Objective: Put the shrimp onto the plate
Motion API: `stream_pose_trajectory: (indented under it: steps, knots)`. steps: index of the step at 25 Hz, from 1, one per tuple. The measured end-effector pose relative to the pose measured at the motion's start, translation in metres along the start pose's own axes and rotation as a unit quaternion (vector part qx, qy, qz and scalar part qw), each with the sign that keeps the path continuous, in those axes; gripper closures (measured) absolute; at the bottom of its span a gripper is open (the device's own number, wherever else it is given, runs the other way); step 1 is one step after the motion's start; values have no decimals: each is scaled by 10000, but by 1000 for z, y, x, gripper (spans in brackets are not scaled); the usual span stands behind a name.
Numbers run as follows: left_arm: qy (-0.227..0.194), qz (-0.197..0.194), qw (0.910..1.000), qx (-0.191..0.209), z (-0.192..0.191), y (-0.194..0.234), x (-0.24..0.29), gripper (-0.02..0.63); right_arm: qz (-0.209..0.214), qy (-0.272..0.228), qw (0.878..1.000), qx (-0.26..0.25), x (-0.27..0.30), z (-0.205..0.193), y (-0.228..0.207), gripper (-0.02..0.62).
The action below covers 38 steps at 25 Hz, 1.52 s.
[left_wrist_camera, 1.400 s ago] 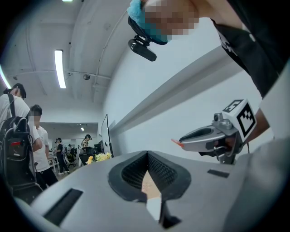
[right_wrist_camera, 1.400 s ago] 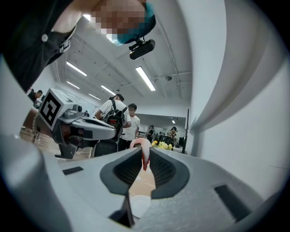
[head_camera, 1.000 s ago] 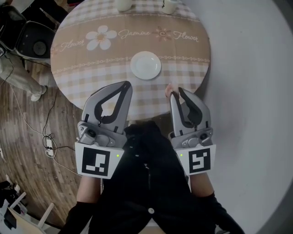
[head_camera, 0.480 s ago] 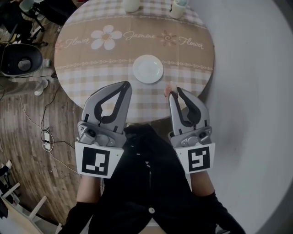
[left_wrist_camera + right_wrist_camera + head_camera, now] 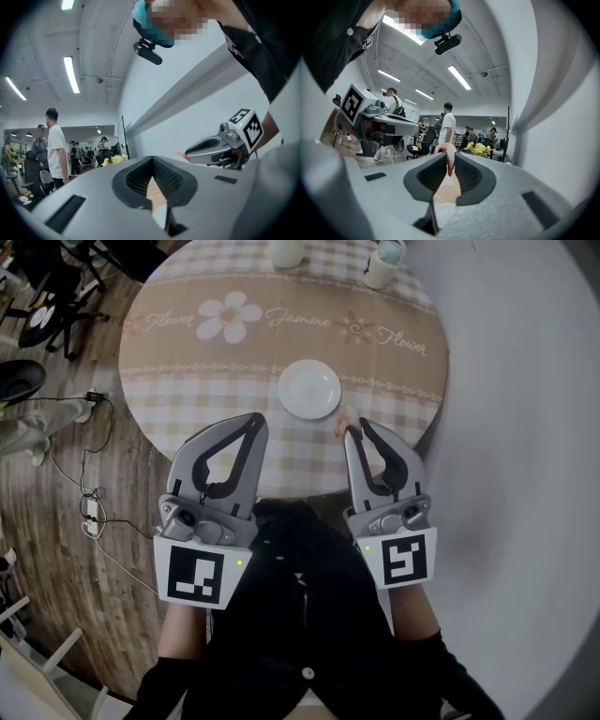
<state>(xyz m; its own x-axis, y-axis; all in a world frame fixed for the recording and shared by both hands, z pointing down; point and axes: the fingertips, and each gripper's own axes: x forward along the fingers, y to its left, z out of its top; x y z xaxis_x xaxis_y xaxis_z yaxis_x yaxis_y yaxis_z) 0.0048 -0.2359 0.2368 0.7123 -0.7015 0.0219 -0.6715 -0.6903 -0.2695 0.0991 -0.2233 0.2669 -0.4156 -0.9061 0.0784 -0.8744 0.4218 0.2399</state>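
The shrimp [image 5: 343, 419] (pinkish) is partly hidden by the right hand-held gripper [image 5: 355, 429].

Plate [image 5: 309, 390] lies on table [image 5: 187, 362], shrimp [image 5: 345, 420] just right.

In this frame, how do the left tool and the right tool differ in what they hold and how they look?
The right tool is shut on the shrimp, pinched at its tips; the left tool is shut on nothing. In the head view the left tool shows a wide loop between its jaw arms, while the right tool looks narrower. Shared: both have their jaws together and point up toward the empty white plate.
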Motion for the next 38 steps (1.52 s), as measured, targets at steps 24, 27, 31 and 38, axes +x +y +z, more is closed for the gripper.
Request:
stream_pose_trajectory:
  steps: [24,27,31,38]
  knots:
    - [430,631,9970,-124,-25,19,-9,604,743,999,9922,31,52,-103,10,555]
    - [468,687,9964,-138,-27,20,-9,604,832,1155,9898,45,59,-119,13,555]
    - [518,751,9957,-167,-30,21,-9,604,920,1175,9888,9,70,-137,14,555]
    - [604,819,9946,-222,-36,23,-9,604,1084,1527,9823,-29,85,-178,21,555]
